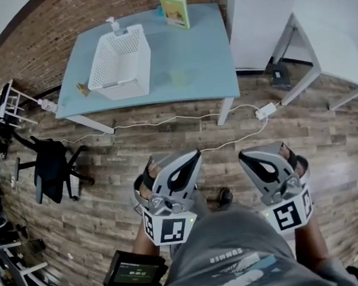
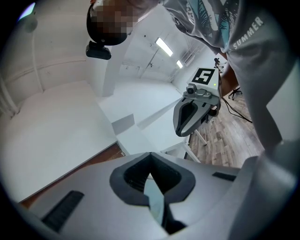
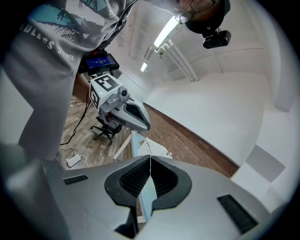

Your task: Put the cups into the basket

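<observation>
Facing the bench [image 1: 205,56] from well back: left gripper [image 1: 194,154] and right gripper [image 1: 243,158], fingers closed, empty; pale cup [image 1: 180,78] ahead, right of basket [image 1: 122,88], nearer the left.

This looks like a workroom, part office and part lab. A bare brick wall [image 1: 45,39] and a wood-plank floor [image 1: 167,153] frame a pale-blue tabletop [image 1: 196,57] and a plain white table [image 1: 332,38]. A black swivel chair [image 1: 51,172] stands aside. A white cable [image 1: 164,120] and power strip [image 1: 266,110] trail across the floor, and cluttered racks [image 1: 10,101] crowd the left edge — strip lights [image 3: 164,33] run overhead.
</observation>
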The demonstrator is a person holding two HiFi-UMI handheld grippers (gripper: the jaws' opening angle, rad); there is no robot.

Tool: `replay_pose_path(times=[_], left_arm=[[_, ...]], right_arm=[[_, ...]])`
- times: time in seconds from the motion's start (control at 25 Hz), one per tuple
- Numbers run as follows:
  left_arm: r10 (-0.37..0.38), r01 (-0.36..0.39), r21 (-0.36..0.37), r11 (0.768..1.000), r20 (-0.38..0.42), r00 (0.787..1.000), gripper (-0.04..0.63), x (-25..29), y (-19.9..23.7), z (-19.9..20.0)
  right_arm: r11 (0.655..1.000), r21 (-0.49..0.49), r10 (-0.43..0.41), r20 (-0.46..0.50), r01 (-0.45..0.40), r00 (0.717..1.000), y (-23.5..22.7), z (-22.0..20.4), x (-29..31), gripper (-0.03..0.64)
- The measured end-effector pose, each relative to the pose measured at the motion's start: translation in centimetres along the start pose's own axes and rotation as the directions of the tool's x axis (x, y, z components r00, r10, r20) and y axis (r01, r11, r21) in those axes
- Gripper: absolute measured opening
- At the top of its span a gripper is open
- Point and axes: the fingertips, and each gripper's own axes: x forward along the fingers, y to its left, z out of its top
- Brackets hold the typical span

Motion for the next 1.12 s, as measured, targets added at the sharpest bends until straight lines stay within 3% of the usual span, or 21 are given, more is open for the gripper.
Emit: replay_pose_path(times=[0.6, 0.8, 0.96, 1.12], left_arm=[[-0.058, 0.062, -0.030, 0.998, 0.115, 0.992, -0.003, 1.1, 8.5, -6.5], [-0.058, 0.065, -0.061, 0.996, 0.113, 0.992, -0.003, 1.7, 9.5, -7.9], [-0.056, 0.060, -0.040, 0.997, 0.090, 0.994, -0.003, 3.6, 10.1, -8.6], [-0.039, 0.043, -0.055, 0.998, 0.070, 0.997, -0.003, 5.5, 10.6, -8.9]], right_arm=[[0.995, -0.019, -0.101, -0.090, 0.100, 0.991, -4.5, 1.8, 9.2, 0.014], [0.997, -0.016, -0.082, -0.101, 0.080, 0.991, -5.0, 2.1, 10.7, 0.014], [0.998, -0.008, -0.061, -0.096, 0.060, 0.994, -6.0, 0.5, 11.7, 0.014], [0.999, -0.003, -0.042, -0.051, 0.042, 0.998, -7.9, -0.7, 12.8, 0.014]])
